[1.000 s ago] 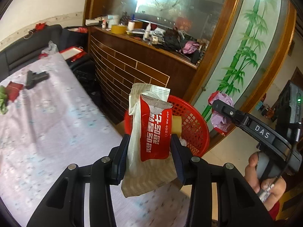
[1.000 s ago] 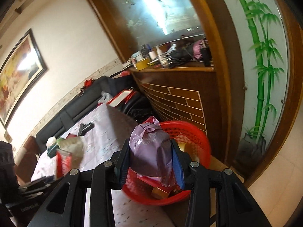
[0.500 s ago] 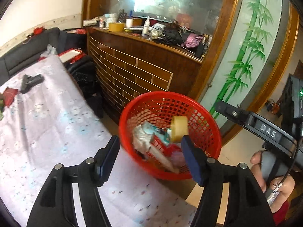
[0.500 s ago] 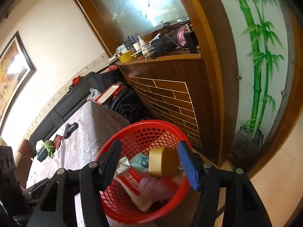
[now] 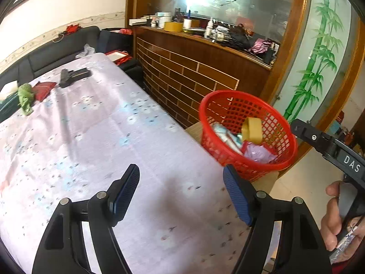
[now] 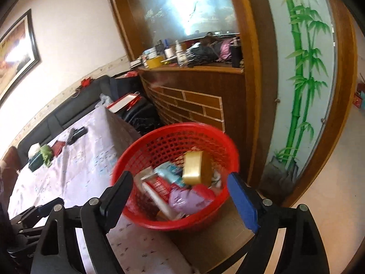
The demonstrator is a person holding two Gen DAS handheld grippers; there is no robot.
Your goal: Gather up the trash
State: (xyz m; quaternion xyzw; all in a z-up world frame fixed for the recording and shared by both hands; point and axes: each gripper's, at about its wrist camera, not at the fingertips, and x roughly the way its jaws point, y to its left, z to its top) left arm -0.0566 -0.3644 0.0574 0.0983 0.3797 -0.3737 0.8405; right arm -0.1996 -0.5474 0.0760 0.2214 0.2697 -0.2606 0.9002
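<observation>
I am looking over the table (image 5: 95, 137), which is wearing a pale flowered cloth, and the red basket (image 6: 146, 159) is sitting at its near corner on a bare wooden edge. Inside it the trash is lying in a heap: a red-and-white wipe packet (image 6: 157, 188), a crumpled purple bag (image 6: 187, 199) and a yellow tape roll (image 6: 196, 167) leaning on top. My left gripper (image 5: 181, 191) is hanging above the cloth just short of the basket, its jaws having just been opening, standing wide with nothing between them. My right gripper (image 6: 180, 193) is hovering over the basket, likewise just opened wide and gripping nothing.
</observation>
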